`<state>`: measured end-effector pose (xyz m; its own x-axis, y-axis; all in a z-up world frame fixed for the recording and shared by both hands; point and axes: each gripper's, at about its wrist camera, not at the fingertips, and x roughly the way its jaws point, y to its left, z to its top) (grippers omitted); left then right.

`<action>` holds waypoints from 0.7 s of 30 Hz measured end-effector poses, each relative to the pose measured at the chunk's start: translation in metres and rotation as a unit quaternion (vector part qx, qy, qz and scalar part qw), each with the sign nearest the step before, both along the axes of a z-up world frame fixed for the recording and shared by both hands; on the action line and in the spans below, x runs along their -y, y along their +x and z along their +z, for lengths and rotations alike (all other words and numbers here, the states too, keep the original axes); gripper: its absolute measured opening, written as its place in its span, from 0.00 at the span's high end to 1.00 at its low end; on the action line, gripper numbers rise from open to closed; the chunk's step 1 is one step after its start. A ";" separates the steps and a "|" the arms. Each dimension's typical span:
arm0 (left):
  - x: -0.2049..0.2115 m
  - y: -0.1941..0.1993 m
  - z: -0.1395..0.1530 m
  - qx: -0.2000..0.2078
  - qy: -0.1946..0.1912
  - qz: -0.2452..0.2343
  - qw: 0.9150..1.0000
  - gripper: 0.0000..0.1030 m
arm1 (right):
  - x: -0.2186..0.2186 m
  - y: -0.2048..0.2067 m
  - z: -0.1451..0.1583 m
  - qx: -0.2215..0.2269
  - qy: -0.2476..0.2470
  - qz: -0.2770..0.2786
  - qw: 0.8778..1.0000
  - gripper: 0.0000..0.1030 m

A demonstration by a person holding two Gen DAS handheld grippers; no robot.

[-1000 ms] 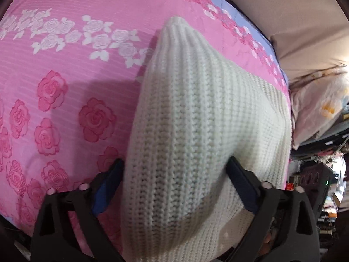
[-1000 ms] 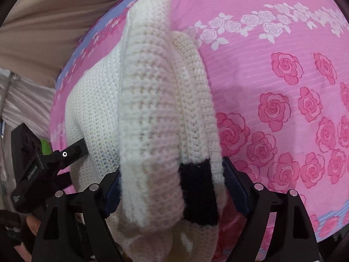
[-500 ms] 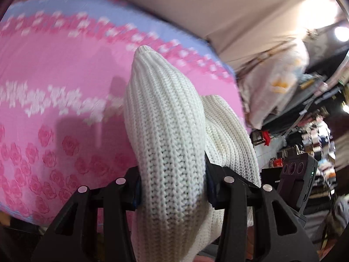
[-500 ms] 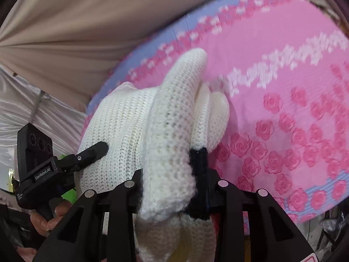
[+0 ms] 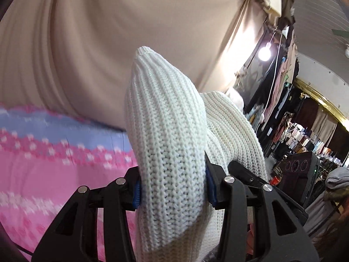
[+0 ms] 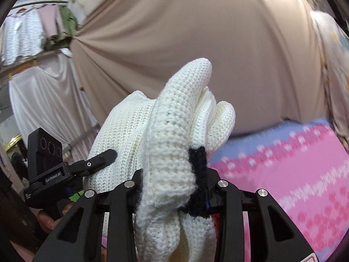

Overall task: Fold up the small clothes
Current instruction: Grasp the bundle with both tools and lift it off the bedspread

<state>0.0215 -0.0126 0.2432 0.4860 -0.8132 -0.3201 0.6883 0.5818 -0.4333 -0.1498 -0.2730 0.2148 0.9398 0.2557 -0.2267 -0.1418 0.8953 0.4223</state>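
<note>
A white chunky-knit sweater point(image 5: 165, 135) hangs lifted above the pink rose-print bedspread point(image 5: 43, 174). My left gripper point(image 5: 172, 187) is shut on a bunched fold of it, blue pads pressing both sides. In the right wrist view the same sweater point(image 6: 170, 135) shows a black knitted patch point(image 6: 197, 174), and my right gripper point(image 6: 173, 187) is shut on that thick edge. The left gripper's body point(image 6: 50, 166) appears at the left of that view, held by a hand, its finger against the knit. Both grippers point almost level.
A beige curtain point(image 5: 109, 43) fills the background behind the bed. Hanging clothes and racks point(image 5: 305, 135) with a lit bulb point(image 5: 264, 53) stand at the right. White draped cloth point(image 6: 43, 100) hangs at the left of the right wrist view.
Both grippers went from wide open around the sweater to shut on it, then rose high off the bedspread carrying it; the views tilted up from the bed to the curtain.
</note>
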 end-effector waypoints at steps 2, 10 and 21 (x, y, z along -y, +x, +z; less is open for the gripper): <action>-0.018 0.006 0.013 0.024 -0.001 0.011 1.000 0.58 | -0.018 0.013 0.012 0.018 -0.002 0.010 1.000 0.67; -0.058 0.082 -0.089 -0.071 0.070 0.083 0.991 0.38 | -0.063 0.119 -0.095 -0.143 0.011 0.017 0.990 0.59; -0.088 0.096 -0.304 -0.256 0.236 0.176 0.921 0.39 | -0.057 0.129 -0.264 -0.337 0.009 -0.037 0.941 0.53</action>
